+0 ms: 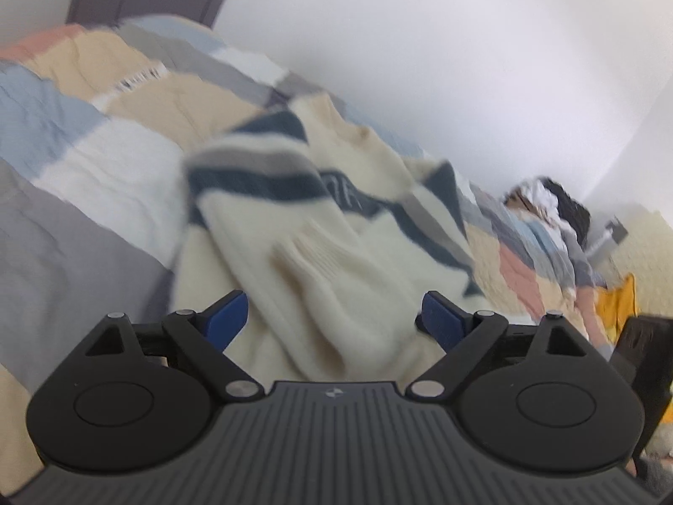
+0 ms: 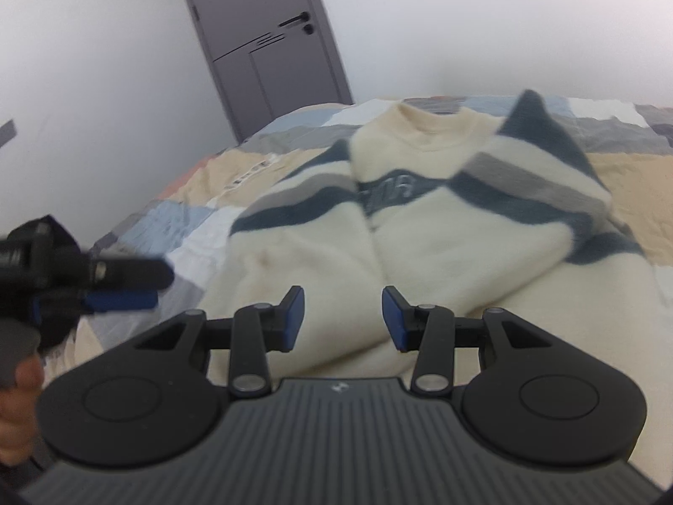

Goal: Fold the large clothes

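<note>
On the left, the left hand-held gripper [image 1: 332,315] hangs over the cream sweater [image 1: 336,252] with its jaws spread wide and nothing between them. The sweater lies flat on the patchwork bed [image 1: 84,168], both striped sleeves already folded in across the chest, probably so the body can be doubled next. To the right, the right hand-held gripper [image 2: 343,315] hovers at the hem, jaws partly apart, clamped on nothing
</note>
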`<state>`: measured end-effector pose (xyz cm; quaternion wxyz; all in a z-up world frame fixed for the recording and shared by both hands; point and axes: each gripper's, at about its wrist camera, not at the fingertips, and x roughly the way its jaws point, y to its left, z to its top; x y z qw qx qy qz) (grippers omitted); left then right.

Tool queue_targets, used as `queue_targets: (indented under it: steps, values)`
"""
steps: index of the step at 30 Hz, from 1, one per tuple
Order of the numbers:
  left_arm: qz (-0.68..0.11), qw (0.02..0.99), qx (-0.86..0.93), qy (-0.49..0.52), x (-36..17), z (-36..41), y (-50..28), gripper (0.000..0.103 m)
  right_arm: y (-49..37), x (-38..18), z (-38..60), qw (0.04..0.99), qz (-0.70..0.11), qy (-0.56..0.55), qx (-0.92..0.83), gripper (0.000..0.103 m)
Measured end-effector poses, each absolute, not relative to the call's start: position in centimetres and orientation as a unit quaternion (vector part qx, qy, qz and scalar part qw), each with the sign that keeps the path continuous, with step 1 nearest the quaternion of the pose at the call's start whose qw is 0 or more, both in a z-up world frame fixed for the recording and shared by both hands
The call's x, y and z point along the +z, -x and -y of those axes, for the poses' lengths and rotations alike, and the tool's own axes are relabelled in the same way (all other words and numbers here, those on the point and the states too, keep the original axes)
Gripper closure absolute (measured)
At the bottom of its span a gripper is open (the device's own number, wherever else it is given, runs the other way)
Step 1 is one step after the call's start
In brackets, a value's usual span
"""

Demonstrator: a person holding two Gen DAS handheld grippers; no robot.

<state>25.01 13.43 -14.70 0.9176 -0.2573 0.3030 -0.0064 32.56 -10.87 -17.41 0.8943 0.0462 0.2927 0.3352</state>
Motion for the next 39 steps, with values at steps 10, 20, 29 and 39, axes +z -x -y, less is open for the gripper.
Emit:
queue_targets:
  steps: [10, 20, 29, 39]
  values:
    - [-0.294, 0.895, 0.085, 0.325, -16.6, -19.8, -25.3, 0.011, -31.5, -16.8, 3.5, 0.877, -0.294, 0.012, 0.379, 0.041]
    - [-0.292, 0.88, 0.091, 0.362, -18.0, -21.1, -26.0, 0.011, -33.9, -19.7, -1.8, 0.893, -0.301, 0.075, 0.327, 0.04]
    - [-0.295, 0.879, 0.084, 0.366, -18.5, -21.1, -26.5, 0.011, -32.4, -17.0, -0.2, 0.911, -0.266, 0.102, 0.298, 0.092]
    - [-0.317, 0.879, 0.06, 0.351, -19.0, -18.7, -27.1, 0.011, -29.7, -15.2, 11.2, 0.938, -0.295, -0.043, 0.178, 0.092]
